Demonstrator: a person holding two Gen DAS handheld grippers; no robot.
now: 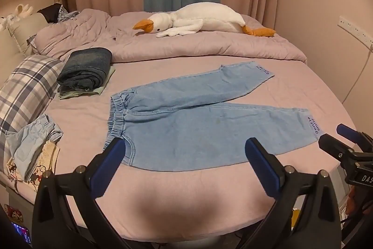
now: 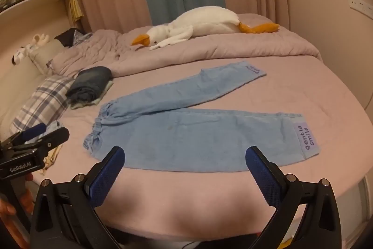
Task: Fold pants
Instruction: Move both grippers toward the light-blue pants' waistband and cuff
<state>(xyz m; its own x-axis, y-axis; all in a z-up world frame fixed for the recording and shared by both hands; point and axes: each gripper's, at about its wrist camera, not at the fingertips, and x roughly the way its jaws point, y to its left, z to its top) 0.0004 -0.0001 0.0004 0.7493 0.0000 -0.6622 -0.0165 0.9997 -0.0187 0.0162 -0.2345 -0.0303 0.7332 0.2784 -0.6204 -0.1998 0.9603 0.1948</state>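
Note:
Light blue denim pants (image 1: 186,130) lie flat on the pink bed, waistband to the left, both legs spread apart to the right in a V. They also show in the right wrist view (image 2: 198,132). My left gripper (image 1: 186,151) is open and empty, hovering just above the near edge of the pants by the waistband. My right gripper (image 2: 186,160) is open and empty, above the near leg's edge. The right gripper also shows at the right edge of the left wrist view (image 1: 342,139), near the near leg's cuff.
A folded stack of dark jeans (image 1: 86,71) sits at the left. A plaid pillow (image 1: 25,90) and small folded clothes (image 1: 32,148) lie at the left edge. A plush goose (image 1: 198,20) rests on the rumpled duvet (image 1: 186,46) behind.

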